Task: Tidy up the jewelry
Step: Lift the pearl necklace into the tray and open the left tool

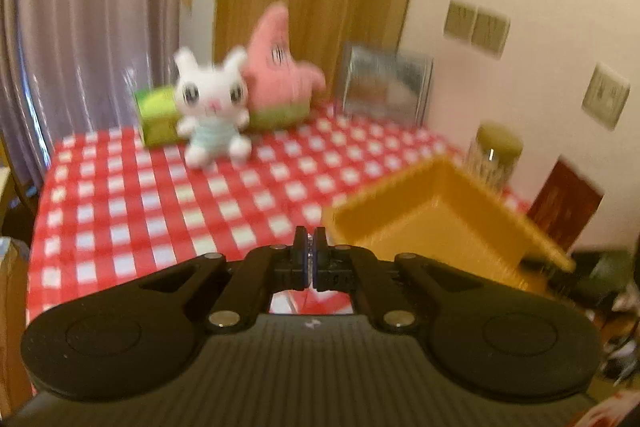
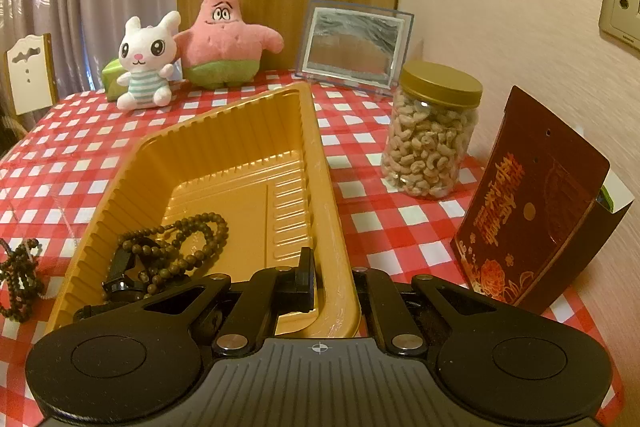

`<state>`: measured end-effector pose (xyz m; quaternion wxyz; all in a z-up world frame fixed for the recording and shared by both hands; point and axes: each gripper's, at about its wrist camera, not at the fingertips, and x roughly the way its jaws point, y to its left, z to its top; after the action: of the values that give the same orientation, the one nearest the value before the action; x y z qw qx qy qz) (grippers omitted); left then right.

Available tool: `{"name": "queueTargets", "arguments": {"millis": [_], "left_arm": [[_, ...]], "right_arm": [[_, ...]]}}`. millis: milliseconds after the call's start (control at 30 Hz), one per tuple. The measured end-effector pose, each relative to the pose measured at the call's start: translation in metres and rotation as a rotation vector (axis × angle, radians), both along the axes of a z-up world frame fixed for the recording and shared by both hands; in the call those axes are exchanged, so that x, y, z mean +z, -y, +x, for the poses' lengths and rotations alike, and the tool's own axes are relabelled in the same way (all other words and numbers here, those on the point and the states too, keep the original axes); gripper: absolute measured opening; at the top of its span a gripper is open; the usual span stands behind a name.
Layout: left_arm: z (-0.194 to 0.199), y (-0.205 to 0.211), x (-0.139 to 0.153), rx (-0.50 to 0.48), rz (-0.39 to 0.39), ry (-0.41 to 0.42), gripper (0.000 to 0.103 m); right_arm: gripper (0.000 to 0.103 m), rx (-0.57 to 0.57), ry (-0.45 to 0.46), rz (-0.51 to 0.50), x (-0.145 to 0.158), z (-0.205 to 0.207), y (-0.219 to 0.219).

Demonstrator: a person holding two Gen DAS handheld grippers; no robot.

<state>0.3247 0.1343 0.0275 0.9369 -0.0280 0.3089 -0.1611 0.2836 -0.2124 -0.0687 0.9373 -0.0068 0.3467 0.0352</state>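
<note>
An orange plastic tray [image 2: 320, 147] lies on the red-checked tablecloth [image 2: 380, 227]. Inside it are a brown bead necklace [image 2: 188, 243] and some black pieces [image 2: 118, 275]. My right gripper [image 2: 332, 279] is shut on the tray's near right rim, one finger [image 2: 306, 267] inside the wall. Another dark bead string [image 2: 20, 279] lies on the cloth left of the tray. In the blurred left wrist view, my left gripper [image 1: 310, 247] is raised above the cloth, left of the tray [image 1: 440, 219]. Its pads are pressed together with a thin silvery sliver showing between them.
At the back stand a white rabbit plush [image 2: 144, 63], a pink starfish plush [image 2: 224, 35], a green box [image 2: 112, 73] and a picture frame [image 2: 354, 47]. A jar of cashews [image 2: 432, 131] and a dark red box [image 2: 532, 199] stand right of the tray by the wall.
</note>
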Motion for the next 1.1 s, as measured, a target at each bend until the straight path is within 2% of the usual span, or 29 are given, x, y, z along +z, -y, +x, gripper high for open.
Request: {"name": "queueTargets", "arguments": {"millis": [167, 333, 500, 867, 1000, 1100], "left_arm": [[-0.005, 0.003, 0.035, -0.008, -0.032, 0.074, 0.001], [-0.009, 0.018, 0.050, -0.038, -0.047, 0.104, 0.001], [-0.010, 0.033, 0.054, -0.065, -0.073, 0.117, 0.001], [-0.008, 0.084, 0.071, -0.194, -0.164, 0.156, 0.001], [-0.002, 0.104, 0.068, -0.226, -0.183, 0.147, 0.001], [0.007, 0.116, 0.057, -0.234, -0.190, 0.107, 0.001]], "right_arm": [[0.006, -0.001, -0.001, 0.001, 0.000, -0.001, 0.000], [0.006, 0.001, 0.005, 0.001, 0.001, 0.000, -0.002], [0.006, 0.004, 0.008, 0.000, 0.001, 0.000, -0.003], [0.006, 0.004, 0.008, 0.002, 0.001, -0.002, -0.003], [0.005, 0.004, 0.008, 0.006, 0.001, -0.002, -0.003], [0.005, 0.004, 0.010, 0.009, 0.000, -0.002, -0.002]]}}
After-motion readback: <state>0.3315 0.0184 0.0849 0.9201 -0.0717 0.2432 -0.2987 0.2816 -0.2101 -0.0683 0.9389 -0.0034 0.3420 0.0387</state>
